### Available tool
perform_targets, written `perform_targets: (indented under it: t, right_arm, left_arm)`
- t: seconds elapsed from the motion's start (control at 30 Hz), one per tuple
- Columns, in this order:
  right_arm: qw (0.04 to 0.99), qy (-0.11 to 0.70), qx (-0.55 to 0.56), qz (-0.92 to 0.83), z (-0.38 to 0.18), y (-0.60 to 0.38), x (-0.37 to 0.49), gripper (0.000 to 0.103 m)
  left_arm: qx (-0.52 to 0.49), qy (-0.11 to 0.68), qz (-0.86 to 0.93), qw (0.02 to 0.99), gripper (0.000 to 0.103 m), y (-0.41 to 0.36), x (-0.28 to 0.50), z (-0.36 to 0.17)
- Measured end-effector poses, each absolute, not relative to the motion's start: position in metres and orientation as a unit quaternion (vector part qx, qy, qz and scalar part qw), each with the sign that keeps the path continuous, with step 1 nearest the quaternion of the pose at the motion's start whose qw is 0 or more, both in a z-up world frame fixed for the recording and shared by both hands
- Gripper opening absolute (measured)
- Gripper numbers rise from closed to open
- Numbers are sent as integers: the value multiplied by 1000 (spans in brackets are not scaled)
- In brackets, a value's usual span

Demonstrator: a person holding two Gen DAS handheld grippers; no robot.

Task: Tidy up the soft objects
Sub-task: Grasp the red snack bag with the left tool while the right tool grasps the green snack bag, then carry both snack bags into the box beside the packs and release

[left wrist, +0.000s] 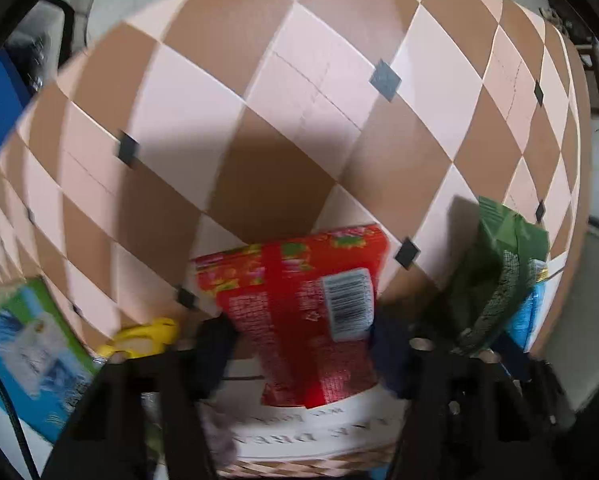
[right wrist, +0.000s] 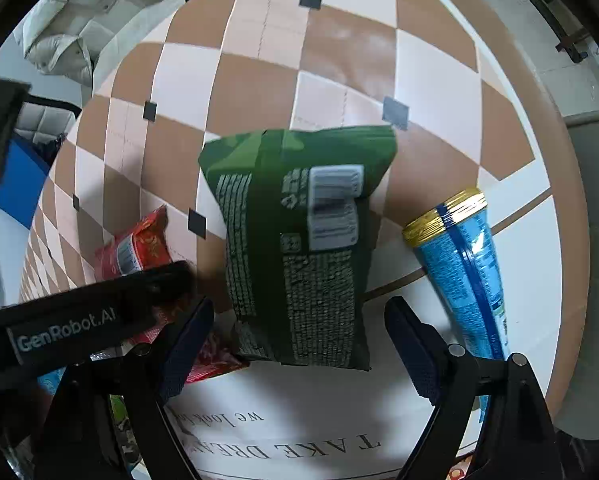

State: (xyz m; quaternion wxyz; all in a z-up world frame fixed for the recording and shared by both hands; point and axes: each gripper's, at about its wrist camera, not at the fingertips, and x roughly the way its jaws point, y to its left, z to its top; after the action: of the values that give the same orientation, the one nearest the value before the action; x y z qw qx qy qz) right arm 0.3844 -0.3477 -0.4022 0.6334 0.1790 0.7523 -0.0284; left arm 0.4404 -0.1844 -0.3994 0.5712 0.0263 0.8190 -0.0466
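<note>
A red snack bag [left wrist: 299, 312] lies on the checkered round table [left wrist: 259, 120], between the fingers of my left gripper [left wrist: 299, 348], whose jaws stand apart around it. The image is blurred. A green snack bag [right wrist: 299, 240] lies flat in front of my right gripper [right wrist: 299, 344], which is open with the bag's near end between its fingers. The green bag also shows in the left wrist view [left wrist: 495, 272] at the right. The red bag [right wrist: 139, 248] and the left gripper's black arm [right wrist: 79, 320] show at the left of the right wrist view.
A blue pouch with a gold top [right wrist: 467, 264] lies right of the green bag. A blue and green packet [left wrist: 27, 344] and a yellow item [left wrist: 143, 340] lie at the left. White printed centre of the tablecloth [right wrist: 299, 420] lies near me. A grey padded jacket [right wrist: 99, 12] lies beyond the table.
</note>
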Motion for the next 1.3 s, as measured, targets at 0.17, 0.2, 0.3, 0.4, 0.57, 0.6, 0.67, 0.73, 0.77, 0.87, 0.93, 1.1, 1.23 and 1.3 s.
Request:
perform_targets:
  t: [0.17, 0.2, 0.3, 0.4, 0.57, 0.6, 0.67, 0.73, 0.77, 0.87, 0.93, 1.1, 1.23, 1.3]
  right_arm:
    - [637, 750, 175, -34, -408, -337, 382, 89]
    - [640, 748, 172, -38, -408, -335, 383, 89]
    - [646, 745, 159, -51, -407, -329, 392, 83]
    - [654, 745, 120, -60, -408, -317, 402, 73]
    - [665, 739, 88, -69, -408, -299, 397, 52]
    - [664, 738, 93, -69, -406, -300, 398, 48]
    - [666, 737, 97, -65, -401, -299, 397, 39]
    - [666, 736, 103, -59, -394, -298, 393, 37]
    - [668, 734, 105, -55, -389, -297, 391, 37]
    - [682, 723, 106, -40, -367, -290, 380, 36]
    - [690, 715, 111, -23, -350, -282, 369, 36]
    - [713, 692, 110, 39, -295, -234, 329, 36]
    - [722, 677, 117, 86, -256, -190, 295, 36]
    - [722, 672, 121, 110, -234, -176, 269, 36]
  left_arm:
    - [42, 809, -32, 586, 49, -171, 435, -396]
    - [42, 808, -33, 587, 49, -169, 432, -397]
    - [49, 804, -41, 591, 52, -168, 425, -397]
    - [42, 805, -47, 590, 57, -166, 412, -401]
    - [65, 802, -51, 592, 53, -167, 398, -404]
    - [66, 798, -49, 597, 48, -168, 393, -403]
    - [64, 792, -47, 605, 43, -170, 380, -396]
    - [61, 786, -51, 613, 42, -169, 368, -387]
    - [58, 780, -54, 620, 42, -168, 362, -380]
    - [35, 759, -70, 646, 42, -154, 342, -346]
    - [19, 746, -81, 660, 42, -142, 325, -324]
    - [-14, 707, -95, 700, 42, -91, 271, -257]
    - [-28, 683, -73, 726, 42, -26, 247, -213]
    - [-28, 677, -55, 734, 42, 16, 252, -203]
